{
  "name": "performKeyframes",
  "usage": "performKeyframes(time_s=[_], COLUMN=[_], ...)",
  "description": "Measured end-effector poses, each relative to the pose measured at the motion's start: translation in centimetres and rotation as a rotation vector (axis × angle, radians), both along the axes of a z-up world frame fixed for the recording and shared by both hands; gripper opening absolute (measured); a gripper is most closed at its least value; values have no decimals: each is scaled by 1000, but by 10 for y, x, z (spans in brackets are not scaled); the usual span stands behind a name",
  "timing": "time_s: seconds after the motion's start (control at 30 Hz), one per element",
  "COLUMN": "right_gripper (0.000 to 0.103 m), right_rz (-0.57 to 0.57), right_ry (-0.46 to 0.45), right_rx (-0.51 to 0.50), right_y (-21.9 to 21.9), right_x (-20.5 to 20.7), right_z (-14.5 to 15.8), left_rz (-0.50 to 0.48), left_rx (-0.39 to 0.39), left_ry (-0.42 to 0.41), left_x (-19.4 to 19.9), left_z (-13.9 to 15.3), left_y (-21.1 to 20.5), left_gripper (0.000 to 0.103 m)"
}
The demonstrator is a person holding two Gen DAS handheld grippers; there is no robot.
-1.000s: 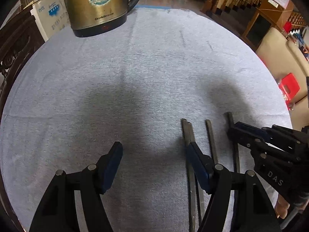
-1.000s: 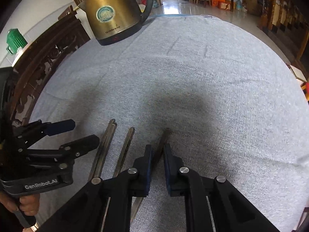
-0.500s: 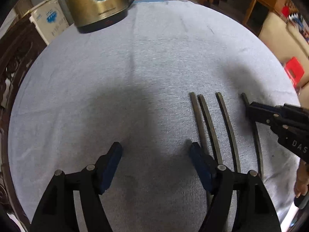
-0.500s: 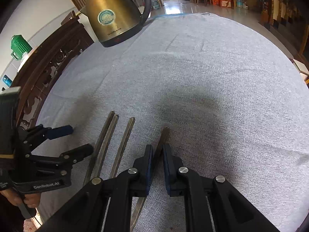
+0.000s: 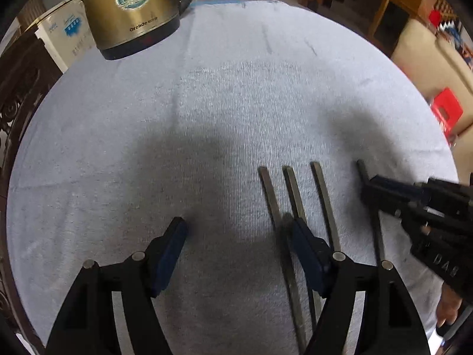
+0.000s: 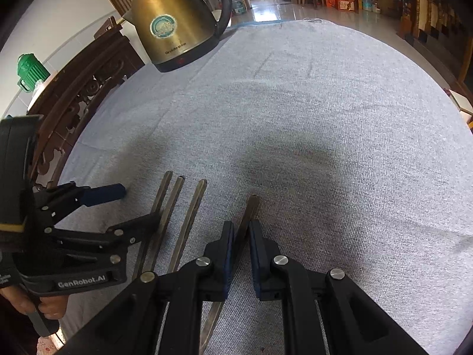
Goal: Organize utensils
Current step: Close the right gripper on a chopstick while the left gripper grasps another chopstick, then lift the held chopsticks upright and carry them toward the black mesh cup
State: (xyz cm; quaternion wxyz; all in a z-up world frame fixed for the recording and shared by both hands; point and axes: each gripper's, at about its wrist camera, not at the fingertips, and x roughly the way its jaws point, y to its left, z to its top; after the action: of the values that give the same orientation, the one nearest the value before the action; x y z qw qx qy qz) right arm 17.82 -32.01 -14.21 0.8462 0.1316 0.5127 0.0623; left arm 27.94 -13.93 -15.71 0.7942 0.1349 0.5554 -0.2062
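**Four chopsticks in a row, the right one pinched**

We see a round desk covered in a pale grey cloth, and on its near part four dark metal chopsticks lying roughly parallel, their blunt ends pointing away from us. In the left wrist view we count them from the left: the first chopstick, the second chopstick just beside it, the third chopstick a little apart, and the fourth chopstick set further off to the right.

Our right hand-held gripper has its blue-padded fingers pressed nearly together, pinching the fourth chopstick between them; the stick's far end pokes out past the fingertips and lies on the cloth.

Our left hand-held gripper stands spread wide, and its jaws have just been opening a little further. Nothing lies between the fingers but bare cloth. Its right finger sits over the near lengths of the first and second chopsticks; whether it touches them we cannot tell. In the right wrist view a person's hand grips this tool's handle at the lower left.

At the far left edge of the desk stands a brass-coloured electric kettle with a black handle and base, well apart from the chopsticks. A carved dark wooden chair stands beside the desk, with a green jug beyond it.
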Motion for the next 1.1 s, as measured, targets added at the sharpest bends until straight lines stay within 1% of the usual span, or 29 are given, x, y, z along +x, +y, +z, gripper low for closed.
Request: performKeyframes(time_s=[0.07, 0.17, 0.2, 0.27, 0.33, 0.37, 0.43, 0.5, 0.53, 0.63, 0.73, 0.8, 0.9, 0.97, 1.1], right_gripper=[14, 13, 12, 12, 12, 12, 12, 11, 11, 9, 8, 7, 7, 7, 7], right_rz=[-4, -2, -3, 3, 21, 26, 37, 52, 53, 39, 24, -4, -51, -109, -201], right_ry=[-2, 12, 22, 52, 76, 89, 112, 126, 126, 114, 41, -22, -99, -143, -244], right_rx=[4, 5, 5, -11, -46, -66, -103, -138, -143, -120, -36, -40, -5, -2, 5], right_y=[0, 0, 0, 2, 8, 11, 17, 24, 25, 23, 15, 9, -2, -13, -29], right_x=[0, 2, 5, 13, 20, 24, 29, 31, 31, 27, 12, -5, -32, -54, -102], right_z=[0, 0, 1, 2, 4, 4, 5, 6, 6, 6, 14, 22, 32, 38, 54], left_rz=[1, 27, 28, 32, 33, 29, 23, 24, 26, 71, 112, 152, 215, 250, 314], left_rx=[14, 13, 15, 22, 26, 27, 26, 21, 14, -31, -70, -119, -167, -194, -244], left_ry=[-13, -4, -1, 6, 17, 19, 19, 24, 25, 41, 2, -30, -111, -166, -287], left_x=[5, 22, 27, 37, 39, 39, 41, 45, 45, 41, 32, 24, 9, -4, -40], left_z=[-1, -1, -2, -1, -3, -1, 0, 0, 0, 2, 13, 25, 50, 66, 102], left_y=[-1, -3, -3, -6, -11, -15, -18, -20, -19, -4, 22, 44, 79, 99, 139], left_gripper=[74, 72, 70, 62, 49, 46, 23, 12, 9, 5, 5, 5, 5, 5, 5])
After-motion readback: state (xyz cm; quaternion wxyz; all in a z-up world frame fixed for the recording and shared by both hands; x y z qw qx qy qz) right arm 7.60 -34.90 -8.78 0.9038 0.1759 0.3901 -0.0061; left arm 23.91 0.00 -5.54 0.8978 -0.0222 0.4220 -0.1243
